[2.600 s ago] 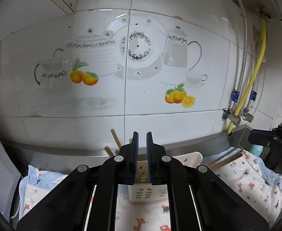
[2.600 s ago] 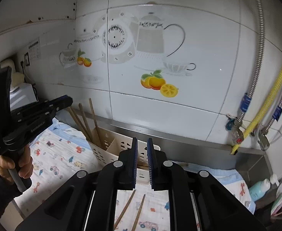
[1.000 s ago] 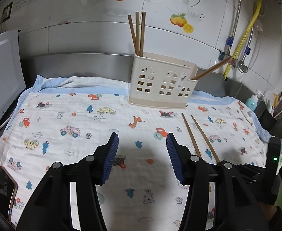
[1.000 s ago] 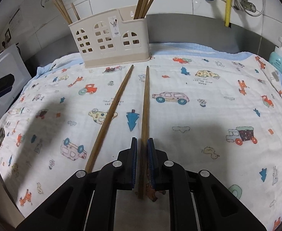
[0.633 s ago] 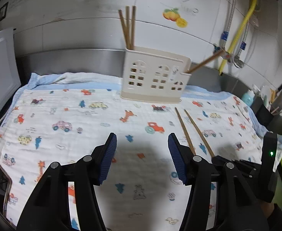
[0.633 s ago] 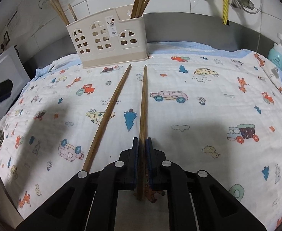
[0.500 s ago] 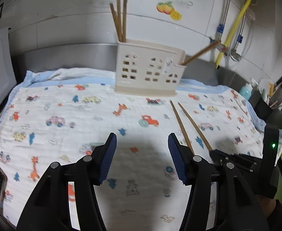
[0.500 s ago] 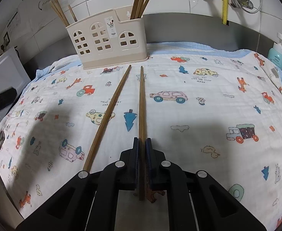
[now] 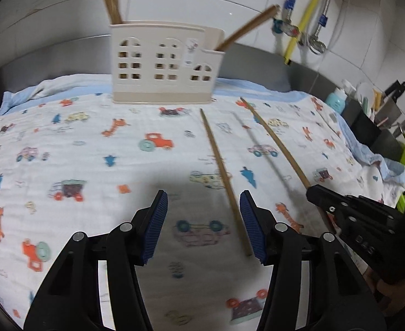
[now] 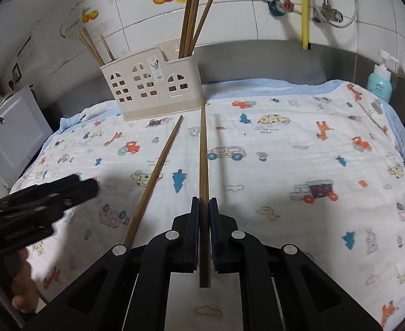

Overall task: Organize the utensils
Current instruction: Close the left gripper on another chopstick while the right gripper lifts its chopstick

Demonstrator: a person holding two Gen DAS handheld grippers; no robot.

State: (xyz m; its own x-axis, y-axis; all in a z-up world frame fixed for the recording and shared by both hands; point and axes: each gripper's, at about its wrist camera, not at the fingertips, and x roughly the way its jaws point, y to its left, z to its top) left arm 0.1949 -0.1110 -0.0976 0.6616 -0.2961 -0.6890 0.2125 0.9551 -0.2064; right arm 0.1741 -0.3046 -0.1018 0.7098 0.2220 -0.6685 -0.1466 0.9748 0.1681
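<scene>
- The right gripper point(image 10: 204, 207) has its jaws clamped on a long brown wooden chopstick point(image 10: 203, 160), gripped near its butt end; a short stub sticks out behind the pads, and the thin tip reaches toward the base of the cream utensil holder point(image 10: 158, 88).
- From the left wrist view this held chopstick point(image 9: 274, 138) casts a shadow line on the cloth beside it.
- The left gripper point(image 9: 203, 220) has its jaws apart with nothing between the pads.
- A second chopstick point(image 9: 221, 171) lies flat on the cloth, its butt end just inside the left gripper's right finger point(image 9: 252, 226), its tip pointing toward the holder point(image 9: 163, 63).
- In the right wrist view this loose chopstick point(image 10: 154, 179) lies just left of the held one, the two spreading apart toward the near edge.
- The holder stands at the counter's back edge against the tiled wall, with window-shaped cutouts; chopsticks point(image 10: 191, 24) stand upright in both end compartments.
- A printed cartoon cloth point(image 10: 299, 165) covers the counter; its right half lies bare.
- A teal soap bottle point(image 10: 380, 78) stands at the back right corner.
</scene>
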